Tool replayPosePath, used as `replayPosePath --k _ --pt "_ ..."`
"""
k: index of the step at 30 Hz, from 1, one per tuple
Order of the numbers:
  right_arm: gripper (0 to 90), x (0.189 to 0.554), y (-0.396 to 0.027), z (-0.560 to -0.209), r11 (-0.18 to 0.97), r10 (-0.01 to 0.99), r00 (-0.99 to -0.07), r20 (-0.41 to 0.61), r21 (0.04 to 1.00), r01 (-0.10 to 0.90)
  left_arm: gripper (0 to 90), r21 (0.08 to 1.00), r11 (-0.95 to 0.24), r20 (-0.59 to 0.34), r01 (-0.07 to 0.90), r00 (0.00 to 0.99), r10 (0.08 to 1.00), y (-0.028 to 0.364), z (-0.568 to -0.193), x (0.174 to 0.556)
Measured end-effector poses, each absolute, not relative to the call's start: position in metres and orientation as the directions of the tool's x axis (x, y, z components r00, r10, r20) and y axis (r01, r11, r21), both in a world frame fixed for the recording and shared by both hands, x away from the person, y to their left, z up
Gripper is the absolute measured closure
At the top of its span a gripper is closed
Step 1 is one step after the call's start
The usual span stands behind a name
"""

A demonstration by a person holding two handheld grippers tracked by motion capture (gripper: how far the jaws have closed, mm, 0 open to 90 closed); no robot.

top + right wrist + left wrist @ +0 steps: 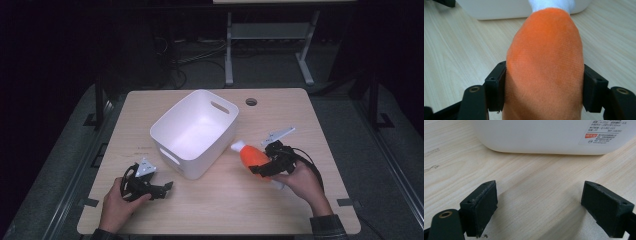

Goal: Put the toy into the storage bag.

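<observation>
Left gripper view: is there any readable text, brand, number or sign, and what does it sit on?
White sticker on the outer wall of the white plastic bin: several lines of small grey print, too small and blurred to read.
Red-orange logo patch on that sticker: white characters, not legible.
High view: faint dark marks on the wooden table near the bin, too small to read.
Orange plush toy: no text seen.

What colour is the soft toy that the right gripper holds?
The soft toy is orange with a white tip; the right gripper view shows it best.
</observation>
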State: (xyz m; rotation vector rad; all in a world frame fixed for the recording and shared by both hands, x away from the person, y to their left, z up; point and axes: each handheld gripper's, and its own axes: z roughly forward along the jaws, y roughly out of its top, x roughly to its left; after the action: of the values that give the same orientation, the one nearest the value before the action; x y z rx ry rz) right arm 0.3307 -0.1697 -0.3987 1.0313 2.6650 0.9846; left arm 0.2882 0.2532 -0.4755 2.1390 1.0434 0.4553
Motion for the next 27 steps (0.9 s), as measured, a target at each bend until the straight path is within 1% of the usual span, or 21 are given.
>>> replayPosePath --k 10,27 --pt "32.3 0.334 -0.180 -0.377 0.558 0.593 -0.796 0.121 0.652 0.514 12.7 0.723 -0.427 0.007 0.543 0.613 0.790 0.253 -0.475 0.288" --pt "31.3 0.345 -0.176 -0.345 0.585 0.509 -0.854 0.107 0.685 0.435 12.7 0.722 -0.426 0.005 0.545 0.612 0.791 0.253 -0.475 0.288"
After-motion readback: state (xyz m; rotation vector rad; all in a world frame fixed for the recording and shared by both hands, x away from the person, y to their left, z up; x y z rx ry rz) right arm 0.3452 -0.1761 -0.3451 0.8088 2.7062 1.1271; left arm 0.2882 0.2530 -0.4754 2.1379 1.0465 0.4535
